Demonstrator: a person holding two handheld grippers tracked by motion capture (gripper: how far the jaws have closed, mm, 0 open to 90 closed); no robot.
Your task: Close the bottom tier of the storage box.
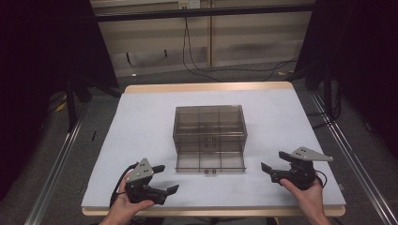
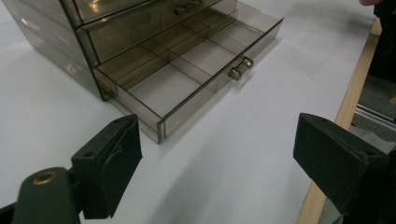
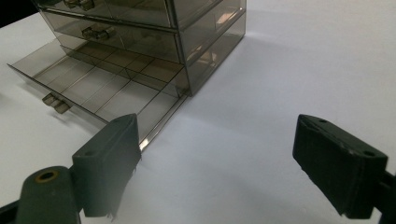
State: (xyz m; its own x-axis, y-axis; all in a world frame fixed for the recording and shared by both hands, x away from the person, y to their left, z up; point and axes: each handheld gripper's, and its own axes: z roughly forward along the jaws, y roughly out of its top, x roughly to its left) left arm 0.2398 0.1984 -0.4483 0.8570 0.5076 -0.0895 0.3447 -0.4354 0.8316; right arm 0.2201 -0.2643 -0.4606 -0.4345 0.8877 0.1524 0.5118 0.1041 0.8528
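Dark curtains and a pale wall with trailing cables stand behind a white table (image 1: 141,122) edged in light wood. From the high view, a smoky clear drawer box (image 1: 210,123) sits at the middle of the table, and its bottom drawer (image 1: 210,163) is pulled out toward the near edge, with two small knobs (image 1: 210,171) at its front. At the near left, a hand (image 1: 123,206) holds the left gripper (image 1: 165,178), pointing right toward the drawer, jaws spread and holding nothing. At the near right, the other hand (image 1: 307,194) holds the right gripper (image 1: 273,164), pointing left, jaws likewise apart and empty; both grippers lie just off the drawer's front corners, not touching it. The left gripper view adds what the high view cannot: the drawer (image 2: 187,74) is split by dividers into compartments, all bare, and the two metal knobs (image 2: 240,68) stand side by side on its front wall. The two black jaws rise wide apart with only white tabletop between them, and the wooden table edge (image 2: 352,93) runs along the right. The right gripper view looks from the other side: the box's stacked upper drawers (image 3: 140,32) are closed, each with its own handles, the open drawer (image 3: 102,88) lies to the left, and the jaws stand wide with nothing between them.
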